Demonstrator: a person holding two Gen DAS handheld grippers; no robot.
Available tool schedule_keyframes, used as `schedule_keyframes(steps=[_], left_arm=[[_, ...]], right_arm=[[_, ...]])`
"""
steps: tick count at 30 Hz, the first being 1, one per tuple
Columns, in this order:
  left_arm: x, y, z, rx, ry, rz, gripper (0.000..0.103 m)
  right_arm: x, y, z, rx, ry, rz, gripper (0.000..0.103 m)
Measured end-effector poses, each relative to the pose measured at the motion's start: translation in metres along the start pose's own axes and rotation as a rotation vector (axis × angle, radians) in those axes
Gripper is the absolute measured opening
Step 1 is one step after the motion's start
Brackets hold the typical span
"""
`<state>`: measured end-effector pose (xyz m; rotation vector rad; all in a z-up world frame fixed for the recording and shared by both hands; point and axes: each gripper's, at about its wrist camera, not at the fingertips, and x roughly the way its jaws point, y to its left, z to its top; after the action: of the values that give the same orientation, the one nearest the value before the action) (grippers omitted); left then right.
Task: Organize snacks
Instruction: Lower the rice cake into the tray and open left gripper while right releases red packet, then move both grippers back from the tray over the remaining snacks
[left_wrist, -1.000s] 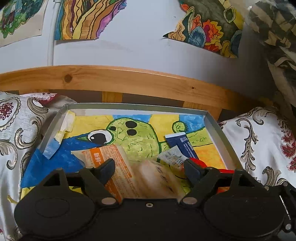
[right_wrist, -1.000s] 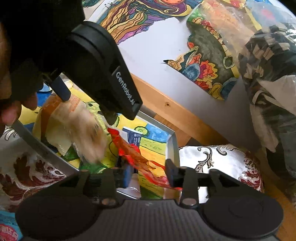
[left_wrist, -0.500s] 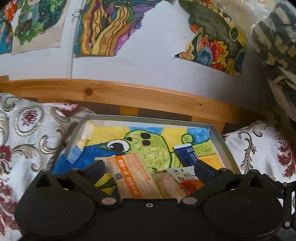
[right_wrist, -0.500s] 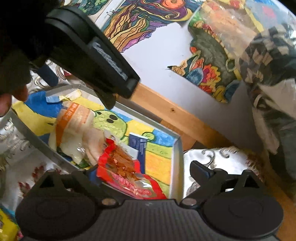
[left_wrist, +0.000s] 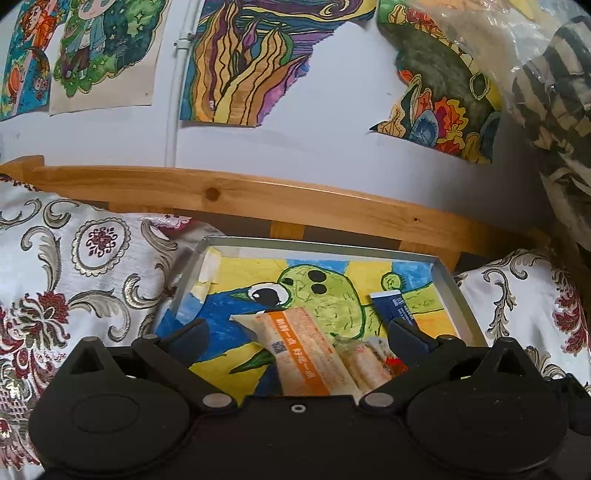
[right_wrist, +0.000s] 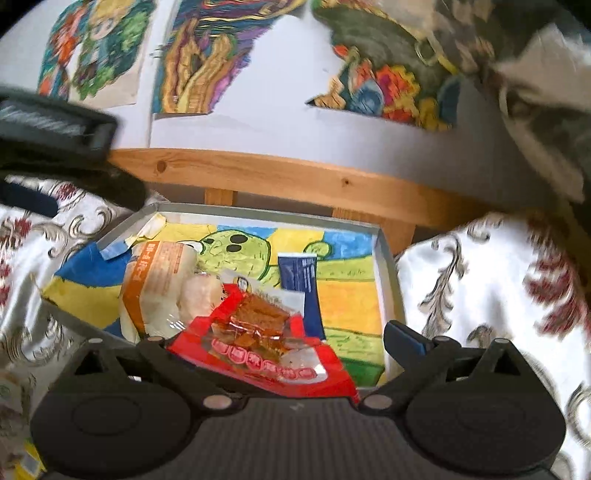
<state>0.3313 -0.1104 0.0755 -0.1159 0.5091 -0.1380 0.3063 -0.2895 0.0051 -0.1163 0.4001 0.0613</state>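
Note:
A grey tray (left_wrist: 456, 291) (right_wrist: 388, 258) lined with a colourful green-creature drawing rests on patterned cloth. In it lie an orange-and-white bread packet (left_wrist: 303, 350) (right_wrist: 159, 280), a red snack packet (right_wrist: 266, 343) and a dark blue sachet (left_wrist: 395, 306) (right_wrist: 299, 273). My left gripper (left_wrist: 295, 336) hangs open above the tray's near side, over the bread packet. Just short of the tray, my right gripper (right_wrist: 273, 339) is open too, the red packet lying loose between its spread fingers. The left gripper's body (right_wrist: 55, 136) shows at the right wrist view's left edge.
A wooden rail (left_wrist: 258, 199) runs behind the tray under a white wall with taped drawings (left_wrist: 251, 66). Floral white cloth (left_wrist: 74, 266) (right_wrist: 491, 280) lies on both sides of the tray. Striped fabric (left_wrist: 554, 92) hangs at the upper right.
Both grippers opened and let go: the bread packet and the red packet now lie in the tray. Both grippers drew back and up from the tray.

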Motion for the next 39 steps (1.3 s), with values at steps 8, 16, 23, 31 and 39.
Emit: schedule_keyframes(steps=[8, 16, 23, 31, 39], left_arm=[[-0.004, 0.016, -0.005, -0.020, 0.003, 0.007, 0.102], [-0.017, 0.031, -0.012, -0.037, 0.003, 0.028, 0.102], [-0.043, 0.044, -0.026, -0.063, -0.014, 0.032, 0.102], [-0.084, 0.064, -0.057, -0.083, -0.022, 0.034, 0.102], [-0.128, 0.084, -0.087, -0.068, -0.040, 0.039, 0.102]], right_arm=[[-0.004, -0.006, -0.001, 0.097, -0.035, 0.098, 0.103], [-0.019, -0.002, 0.000, 0.135, -0.054, 0.139, 0.103], [-0.056, 0.013, -0.002, 0.102, -0.088, 0.117, 0.103], [-0.103, 0.035, -0.015, 0.045, -0.096, 0.106, 0.103], [-0.152, 0.050, -0.036, -0.007, -0.092, 0.091, 0.103]])
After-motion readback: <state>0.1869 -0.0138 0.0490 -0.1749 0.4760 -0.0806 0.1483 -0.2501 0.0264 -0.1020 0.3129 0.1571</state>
